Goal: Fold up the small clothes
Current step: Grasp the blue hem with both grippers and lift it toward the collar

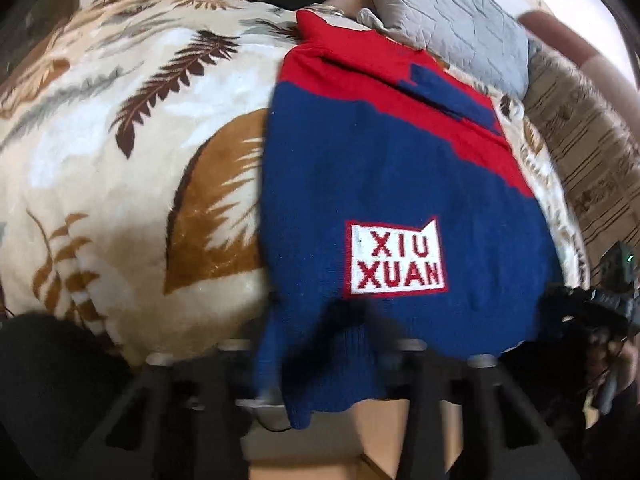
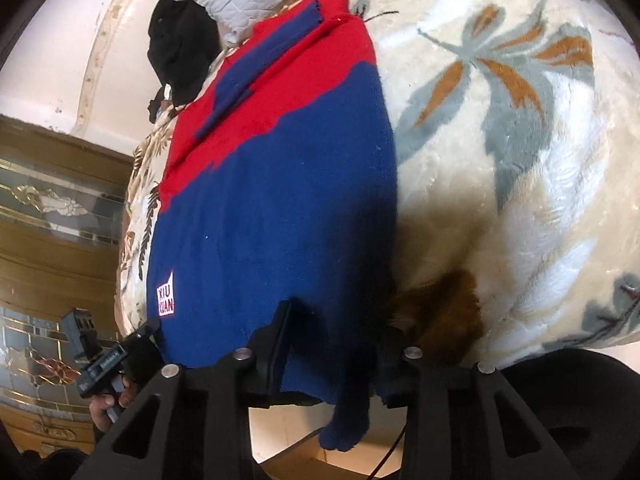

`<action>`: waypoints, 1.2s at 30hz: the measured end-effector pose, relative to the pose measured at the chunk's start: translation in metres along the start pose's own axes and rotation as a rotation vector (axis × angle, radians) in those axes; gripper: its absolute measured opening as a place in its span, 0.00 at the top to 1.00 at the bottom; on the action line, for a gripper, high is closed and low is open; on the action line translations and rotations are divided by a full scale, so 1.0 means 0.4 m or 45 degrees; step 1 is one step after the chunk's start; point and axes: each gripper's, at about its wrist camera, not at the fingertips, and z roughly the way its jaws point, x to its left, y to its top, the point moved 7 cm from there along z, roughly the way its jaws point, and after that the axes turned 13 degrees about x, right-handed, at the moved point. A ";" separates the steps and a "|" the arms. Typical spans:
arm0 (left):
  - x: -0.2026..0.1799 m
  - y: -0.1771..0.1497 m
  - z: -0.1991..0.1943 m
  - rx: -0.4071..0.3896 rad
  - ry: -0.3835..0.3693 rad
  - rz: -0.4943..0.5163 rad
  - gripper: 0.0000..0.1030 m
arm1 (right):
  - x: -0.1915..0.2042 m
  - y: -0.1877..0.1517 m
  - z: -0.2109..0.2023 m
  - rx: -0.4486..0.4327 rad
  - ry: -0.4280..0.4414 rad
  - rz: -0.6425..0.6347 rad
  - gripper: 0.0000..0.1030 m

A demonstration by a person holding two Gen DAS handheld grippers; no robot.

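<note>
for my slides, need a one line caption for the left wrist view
Left gripper shut on the near hem of a blue-and-red knit sweater spread on a leaf-print blanket.

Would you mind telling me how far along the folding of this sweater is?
Early on. The blue and red sweater lies flat on the leaf-print blanket, one sleeve already laid across it. The left gripper and right gripper both pinch its near hem. Folding the body remains.

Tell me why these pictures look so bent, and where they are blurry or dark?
Both views: fisheye bulge, dark corners. Left wrist view: the sweater smears near the bottom hem; the patch stays readable. Right wrist view: deep shadow on the sweater's right edge and the blanket beside it.
</note>
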 end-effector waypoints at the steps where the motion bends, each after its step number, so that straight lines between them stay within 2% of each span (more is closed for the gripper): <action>1: 0.004 0.002 -0.006 -0.001 -0.031 -0.011 0.93 | 0.003 -0.001 -0.008 0.002 0.001 -0.009 0.92; 3: 0.010 0.007 -0.047 -0.047 -0.091 -0.038 0.93 | 0.026 0.001 -0.060 -0.052 0.062 -0.011 0.92; 4: 0.006 0.008 -0.100 -0.115 -0.117 -0.033 0.93 | 0.040 0.000 -0.081 -0.077 0.084 -0.027 0.92; 6: -0.002 0.012 -0.157 -0.187 -0.146 -0.015 0.93 | 0.072 0.005 -0.130 -0.130 0.117 -0.066 0.92; 7: -0.003 0.021 -0.159 -0.193 -0.141 -0.010 0.92 | 0.072 0.008 -0.132 -0.131 0.121 -0.072 0.92; 9: 0.011 0.034 -0.102 -0.112 -0.113 -0.024 0.92 | 0.041 0.016 -0.086 -0.077 0.123 -0.039 0.92; 11: 0.042 0.024 -0.005 0.041 -0.095 -0.072 0.92 | -0.012 0.014 -0.012 0.032 0.111 0.046 0.92; 12: 0.047 0.024 0.013 0.054 -0.102 -0.080 0.92 | -0.028 0.010 0.012 0.061 0.103 0.073 0.91; 14: 0.039 0.033 -0.021 0.015 -0.119 -0.082 0.92 | -0.012 0.012 -0.004 0.031 0.123 0.059 0.91; 16: 0.024 0.048 -0.082 -0.083 -0.130 -0.036 0.92 | 0.001 0.019 -0.030 -0.004 0.131 0.030 0.91; 17: 0.032 0.041 -0.088 -0.082 -0.117 -0.024 0.92 | 0.001 0.024 -0.029 -0.002 0.126 0.026 0.91; 20: 0.064 0.032 -0.030 0.012 -0.086 -0.045 0.92 | -0.026 0.025 0.020 0.063 0.102 0.066 0.91; 28: 0.086 0.014 -0.015 0.012 -0.107 -0.038 0.92 | -0.023 0.024 0.015 0.052 0.093 0.069 0.90; 36: 0.051 0.036 0.005 0.016 -0.065 -0.026 0.90 | -0.010 0.027 0.010 0.046 -0.005 0.020 0.90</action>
